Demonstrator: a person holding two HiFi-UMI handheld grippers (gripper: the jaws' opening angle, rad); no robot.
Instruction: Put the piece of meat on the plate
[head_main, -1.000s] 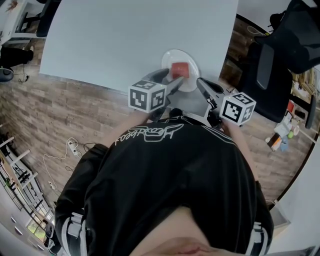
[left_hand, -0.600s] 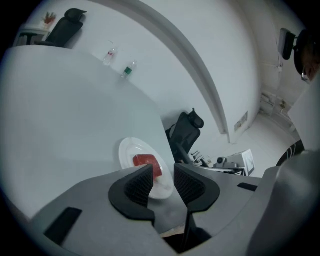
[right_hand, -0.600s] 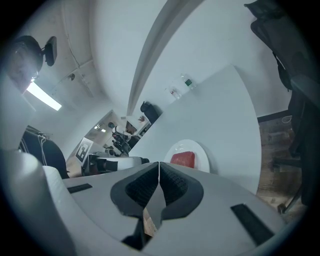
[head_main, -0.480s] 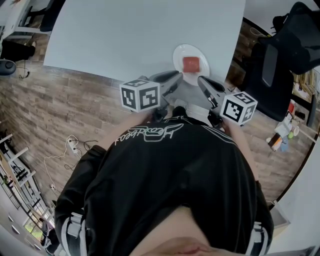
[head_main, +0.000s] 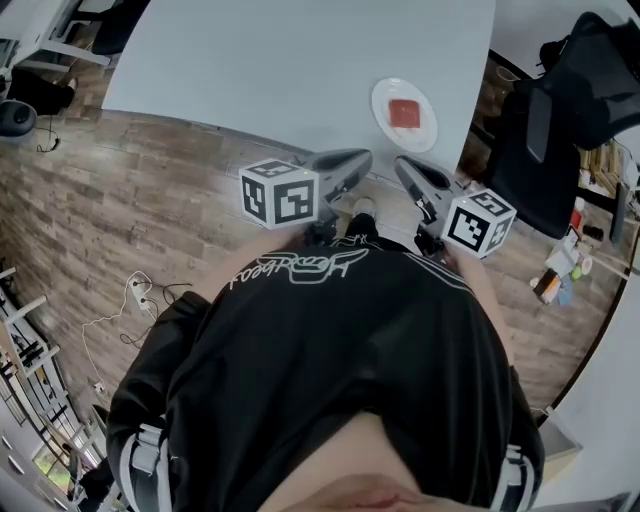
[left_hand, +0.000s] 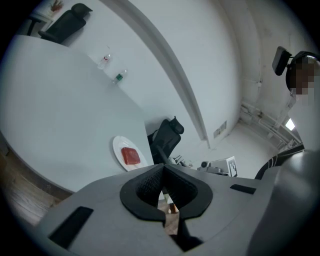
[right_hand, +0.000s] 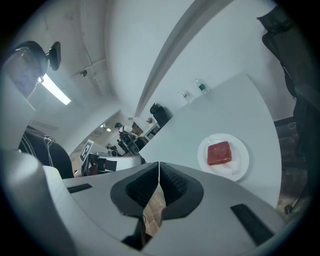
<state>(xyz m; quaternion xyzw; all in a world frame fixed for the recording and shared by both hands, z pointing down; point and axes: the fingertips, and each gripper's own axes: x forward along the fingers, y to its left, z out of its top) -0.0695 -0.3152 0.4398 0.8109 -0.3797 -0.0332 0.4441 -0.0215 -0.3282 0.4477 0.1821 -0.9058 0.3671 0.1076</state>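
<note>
The red piece of meat (head_main: 404, 113) lies flat on the small white plate (head_main: 423, 128) near the table's front right corner. Nothing touches it. My left gripper (head_main: 366, 158) is held back from the table, over the wooden floor, jaws shut and empty. My right gripper (head_main: 400, 165) is beside it, also shut and empty. In the left gripper view the meat (left_hand: 131, 156) sits on the plate (left_hand: 119, 148) beyond the shut gripper (left_hand: 162, 172). The right gripper view shows the meat (right_hand: 219, 153) on the plate (right_hand: 239, 167) past the closed gripper (right_hand: 159, 175).
The pale grey table (head_main: 300, 60) spreads out ahead of me. A black office chair (head_main: 560, 130) stands just right of the table corner. Wooden floor (head_main: 120, 200) lies between me and the table edge. Small bottles (left_hand: 112, 70) stand at the table's far side.
Both grippers have pulled back from the plate toward my body and risen. The left jaws, open by the meat before, have closed empty. The meat stays on the plate.
</note>
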